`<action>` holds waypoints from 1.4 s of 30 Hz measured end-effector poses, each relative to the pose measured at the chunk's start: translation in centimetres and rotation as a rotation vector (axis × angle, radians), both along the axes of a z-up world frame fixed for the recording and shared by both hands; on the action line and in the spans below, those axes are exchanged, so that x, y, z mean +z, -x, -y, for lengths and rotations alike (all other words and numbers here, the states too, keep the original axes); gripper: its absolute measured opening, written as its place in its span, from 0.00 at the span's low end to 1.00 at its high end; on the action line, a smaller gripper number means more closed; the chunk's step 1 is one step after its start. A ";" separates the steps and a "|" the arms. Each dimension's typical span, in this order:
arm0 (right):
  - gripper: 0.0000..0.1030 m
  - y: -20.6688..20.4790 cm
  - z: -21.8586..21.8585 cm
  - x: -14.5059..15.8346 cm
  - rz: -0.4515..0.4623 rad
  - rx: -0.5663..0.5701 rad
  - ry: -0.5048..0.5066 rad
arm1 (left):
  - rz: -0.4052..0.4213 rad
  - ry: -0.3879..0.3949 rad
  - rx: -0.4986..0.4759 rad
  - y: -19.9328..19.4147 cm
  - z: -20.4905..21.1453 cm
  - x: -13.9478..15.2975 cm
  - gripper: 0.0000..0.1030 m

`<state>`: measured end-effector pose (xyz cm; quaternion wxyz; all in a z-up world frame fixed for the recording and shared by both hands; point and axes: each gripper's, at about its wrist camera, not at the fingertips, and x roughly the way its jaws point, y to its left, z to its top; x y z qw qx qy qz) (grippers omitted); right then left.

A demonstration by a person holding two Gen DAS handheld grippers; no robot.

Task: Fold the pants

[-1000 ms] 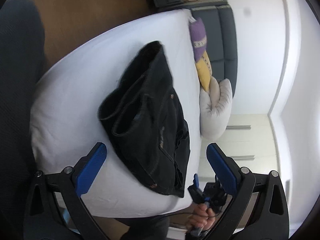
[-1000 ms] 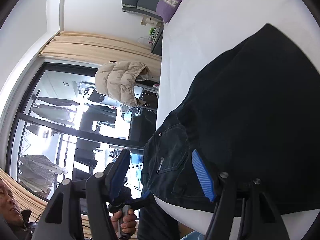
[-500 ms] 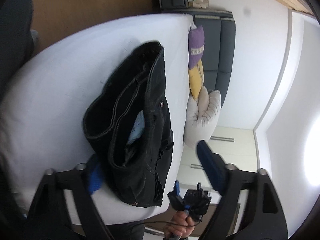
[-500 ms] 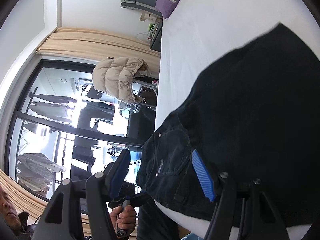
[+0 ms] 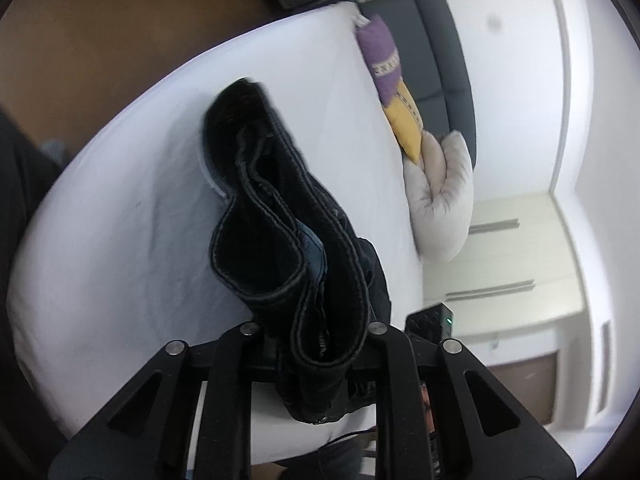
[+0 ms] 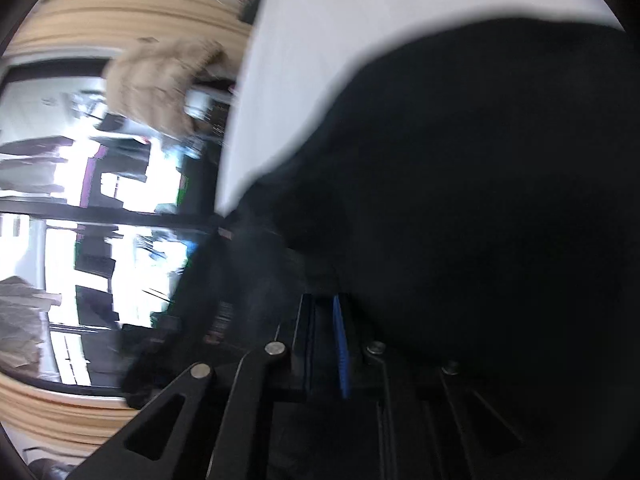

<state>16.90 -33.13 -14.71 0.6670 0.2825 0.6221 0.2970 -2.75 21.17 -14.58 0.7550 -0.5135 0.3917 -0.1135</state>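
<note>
Left gripper (image 5: 316, 344) is clenched on the waistband of the black denim pants (image 5: 276, 216), which lie bunched on the white mattress (image 5: 120, 216) toward its near edge. Right gripper (image 6: 324, 340), blurred, has its fingers pinched on the same dark fabric. Purple-and-yellow cushions (image 5: 394, 92) sit at the mattress's far edge.

Bed with pants and pillows

A white bed (image 5: 120, 240) is seen ahead of the left claw (image 5: 312, 344), its sheet faintly creased. Dark pants (image 5: 272, 216) are laid on it, running from the far middle of the sheet back to the claw, where the waistband is bunched between the closed fingers. Beyond and to the right of the claw, a purple pillow (image 5: 380, 60), a yellow pillow (image 5: 406, 124) and a beige cushion (image 5: 440, 196) are lined along the bed's edge.
</note>
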 end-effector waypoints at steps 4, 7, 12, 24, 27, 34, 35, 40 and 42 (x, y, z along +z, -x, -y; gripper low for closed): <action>0.00 0.6 0.7 -0.8 0.006 -0.020 -0.014 | 0.059 -0.091 -0.058 -0.8 1.7 2.7 0.17; 0.00 1.1 0.5 -0.8 0.032 -0.026 0.009 | 0.117 -0.170 -0.112 -2.0 3.9 5.6 0.17; 0.00 1.9 1.3 -0.7 0.051 -0.053 -0.031 | 0.216 -0.300 -0.257 -4.5 10.6 9.2 0.17; 0.91 2.2 11.6 9.2 0.188 -0.112 -0.296 | 0.253 -0.535 -0.696 -4.2 28.5 6.5 0.16; 0.91 2.1 11.0 7.7 0.143 -0.082 -0.209 | 0.275 -0.572 -0.743 -3.9 30.4 6.6 0.16; 0.59 2.8 9.6 5.0 0.067 -0.040 -0.087 | 0.304 -0.648 -0.776 -4.9 33.8 6.8 0.16; 0.49 2.3 10.0 4.8 0.064 -0.048 -0.081 | 0.313 -0.659 -0.780 -4.7 34.2 6.9 0.16; 0.19 2.6 10.4 5.7 0.127 -0.043 -0.036 | 0.308 -0.652 -0.797 -5.0 35.0 6.7 0.16; 0.18 2.6 10.7 6.2 0.163 -0.037 -0.012 | 0.311 -0.644 -0.805 -5.6 35.2 6.8 0.16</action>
